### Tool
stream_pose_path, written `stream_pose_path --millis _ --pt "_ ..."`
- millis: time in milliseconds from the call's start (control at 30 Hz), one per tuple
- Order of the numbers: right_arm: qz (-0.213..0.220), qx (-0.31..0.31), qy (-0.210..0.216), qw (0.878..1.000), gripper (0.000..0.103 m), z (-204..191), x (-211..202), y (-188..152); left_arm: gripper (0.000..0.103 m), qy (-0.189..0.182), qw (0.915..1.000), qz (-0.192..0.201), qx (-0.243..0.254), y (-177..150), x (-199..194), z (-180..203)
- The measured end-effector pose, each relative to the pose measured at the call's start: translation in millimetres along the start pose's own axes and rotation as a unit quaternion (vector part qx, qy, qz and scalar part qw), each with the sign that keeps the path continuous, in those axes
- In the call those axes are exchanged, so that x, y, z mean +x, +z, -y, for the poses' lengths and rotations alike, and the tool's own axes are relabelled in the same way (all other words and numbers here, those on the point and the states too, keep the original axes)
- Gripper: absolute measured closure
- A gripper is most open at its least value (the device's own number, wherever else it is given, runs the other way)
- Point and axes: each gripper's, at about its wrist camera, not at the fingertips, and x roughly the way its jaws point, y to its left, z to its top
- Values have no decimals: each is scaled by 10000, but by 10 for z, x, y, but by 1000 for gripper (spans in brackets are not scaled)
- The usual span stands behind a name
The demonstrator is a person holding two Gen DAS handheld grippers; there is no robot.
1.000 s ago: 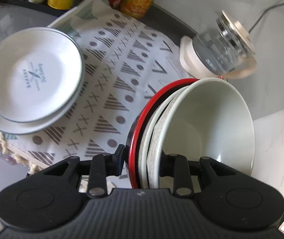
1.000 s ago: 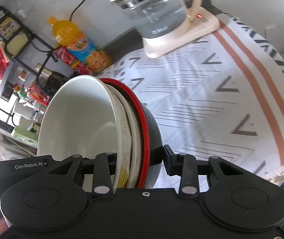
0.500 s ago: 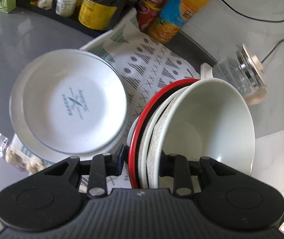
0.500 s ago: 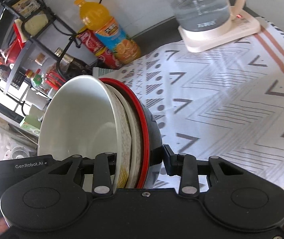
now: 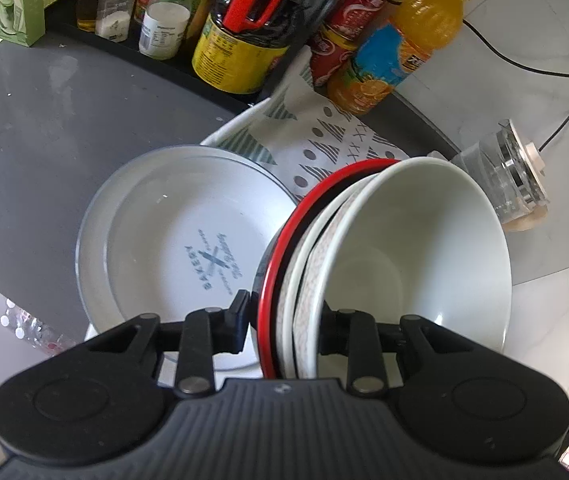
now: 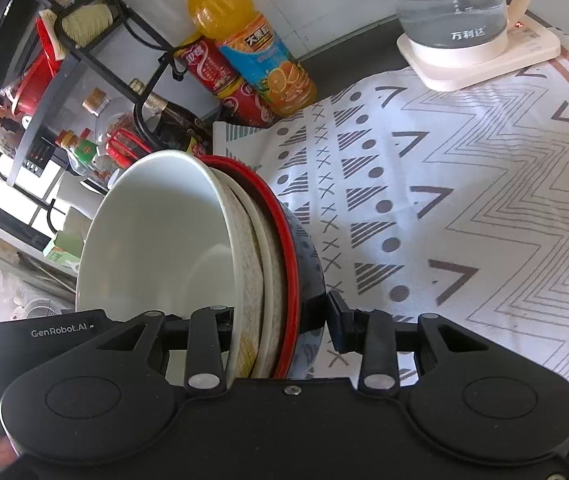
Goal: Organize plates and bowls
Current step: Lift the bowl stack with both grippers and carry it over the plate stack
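Between both grippers' jaws, nested bowls (image 5: 412, 256), white bowl (image 6: 156, 240) innermost

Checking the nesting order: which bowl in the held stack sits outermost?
The dark bowl with the red rim; the white bowl and two pale bowls nest inside it.
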Motion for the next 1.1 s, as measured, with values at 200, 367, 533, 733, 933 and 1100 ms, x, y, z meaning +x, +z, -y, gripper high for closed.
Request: stream_pose_path --millis 200,367,533,733,933,1100 --pt "-56 68 -93 9999 68 -102 133 -62 74 -23 9999 -131 -37 80 75 -186" --pt "-101 117 -227 9996 68 -143 243 -110 74 -92 9995 -266 -119 154 188 -324" --pt "-90 153 -271 9995 68 -169 308 -115 74 -163 9994 -289 -94 221 239 -378" --pt "-145 168 -312 9993 68 -257 380 -98 74 -150 9993 -316 -113 304 240 -448" --pt "-293 114 -325 9990 68 -378 530 -130 74 -89 9990 -369 -246 353 271 -651" --pt "-407 129 -374 9984 68 -468 649 -160 74 -78 9985 -443 -310 418 322 -791"
